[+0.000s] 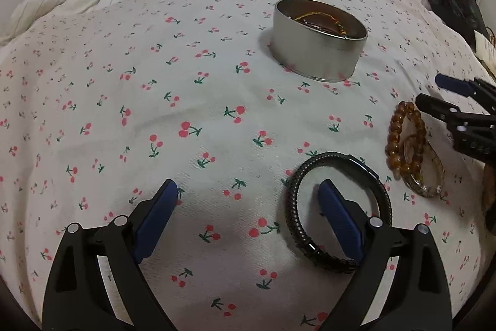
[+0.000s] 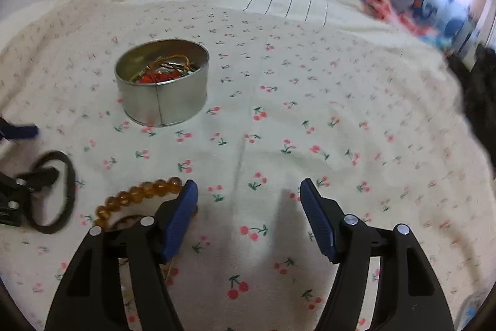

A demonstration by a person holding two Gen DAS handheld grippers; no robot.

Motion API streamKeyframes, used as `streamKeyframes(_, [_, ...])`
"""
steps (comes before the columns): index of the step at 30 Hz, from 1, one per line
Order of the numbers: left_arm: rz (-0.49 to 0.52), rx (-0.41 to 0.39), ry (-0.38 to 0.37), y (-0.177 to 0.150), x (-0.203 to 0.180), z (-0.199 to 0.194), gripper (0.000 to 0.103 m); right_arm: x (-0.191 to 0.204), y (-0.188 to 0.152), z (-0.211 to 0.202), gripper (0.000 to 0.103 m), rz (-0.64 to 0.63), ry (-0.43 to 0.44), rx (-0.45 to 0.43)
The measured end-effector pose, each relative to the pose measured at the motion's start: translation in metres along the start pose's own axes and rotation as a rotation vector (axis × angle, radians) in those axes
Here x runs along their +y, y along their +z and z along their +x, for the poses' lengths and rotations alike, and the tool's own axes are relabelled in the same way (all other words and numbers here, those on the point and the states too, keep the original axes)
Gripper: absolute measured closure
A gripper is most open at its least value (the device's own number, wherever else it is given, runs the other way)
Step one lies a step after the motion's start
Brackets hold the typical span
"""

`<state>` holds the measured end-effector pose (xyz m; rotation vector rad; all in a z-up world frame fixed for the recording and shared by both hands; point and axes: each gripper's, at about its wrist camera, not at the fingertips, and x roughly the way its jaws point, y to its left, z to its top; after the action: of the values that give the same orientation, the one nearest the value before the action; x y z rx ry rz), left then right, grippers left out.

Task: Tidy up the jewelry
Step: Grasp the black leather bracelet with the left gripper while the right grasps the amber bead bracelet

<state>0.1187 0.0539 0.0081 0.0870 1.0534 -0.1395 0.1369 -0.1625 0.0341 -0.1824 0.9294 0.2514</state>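
Covering the bed, the cherry-print sheet [image 1: 186, 101] carries everything. The metal tin [image 1: 321, 39], already holding jewelry, stands far and centre. The black braided bracelet [image 1: 338, 213] lies flat near the left tool [image 1: 248, 200], whose right finger sits inside its loop; jaws apart, gripping nothing. The amber bead bracelet [image 2: 139, 194] lies just left of the right tool [image 2: 248, 197], also apart and empty. Nothing blocks the path to the tin.
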Motion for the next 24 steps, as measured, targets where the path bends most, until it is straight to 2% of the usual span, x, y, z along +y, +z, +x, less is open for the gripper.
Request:
streamKeyframes(3, [0.019, 0.003, -0.004, 0.0, -0.002, 0.002, 0.014, 0.01, 0.001, 0.002, 0.037, -0.055, 0.058, 0.019])
streamKeyframes(5, [0.017, 0.006, -0.008, -0.002, -0.004, 0.003, 0.014, 0.024, -0.004, 0.01, 0.042, -0.128, 0.033, 0.048])
streamKeyframes(6, [0.016, 0.006, -0.009, -0.002, -0.004, 0.004, 0.014, 0.03, -0.005, 0.013, 0.049, -0.152, 0.019, 0.051])
streamKeyframes(7, [0.016, 0.004, -0.011, -0.002, -0.006, 0.005, 0.014, 0.034, -0.005, 0.014, 0.05, -0.176, -0.01, 0.042])
streamKeyframes(8, [0.019, 0.002, -0.01, 0.0, -0.006, 0.006, 0.013, 0.036, -0.006, 0.014, 0.054, -0.184, -0.031, 0.033])
streamKeyframes(9, [0.023, -0.003, -0.008, 0.0, -0.007, 0.006, 0.013, 0.035, -0.006, 0.014, 0.062, -0.182, -0.075, 0.023])
streamKeyframes(11, [0.015, -0.011, -0.004, 0.003, -0.006, 0.007, 0.014, 0.021, -0.005, 0.013, 0.063, -0.128, -0.103, 0.015])
streamKeyframes(13, [-0.007, -0.015, 0.004, 0.004, -0.002, 0.007, 0.014, 0.009, -0.003, 0.01, 0.066, -0.074, -0.061, 0.013])
streamKeyframes(15, [-0.026, -0.012, -0.011, 0.004, 0.002, 0.007, 0.014, 0.005, -0.001, 0.01, 0.066, -0.039, 0.039, 0.022])
streamKeyframes(16, [-0.028, -0.008, -0.018, 0.004, 0.002, 0.008, 0.014, 0.008, -0.002, 0.013, 0.066, -0.048, 0.058, 0.038])
streamKeyframes(18, [-0.02, -0.003, -0.03, 0.004, 0.0, 0.01, 0.014, 0.019, -0.006, 0.017, 0.066, -0.095, 0.028, 0.054])
streamKeyframes(20, [0.019, -0.01, -0.047, 0.002, -0.008, 0.009, 0.022, 0.021, -0.006, 0.016, 0.068, -0.103, 0.026, 0.048])
streamKeyframes(22, [0.043, -0.022, -0.069, 0.001, -0.014, 0.005, 0.043, 0.021, -0.009, 0.014, 0.091, -0.098, 0.026, 0.04])
streamKeyframes(23, [0.045, -0.029, -0.079, 0.001, -0.015, 0.003, 0.05, 0.021, -0.01, 0.012, 0.091, -0.098, 0.025, 0.035])
streamKeyframes(24, [0.042, -0.034, -0.089, 0.002, -0.014, 0.003, 0.066, 0.021, -0.01, 0.011, 0.091, -0.101, 0.023, 0.028])
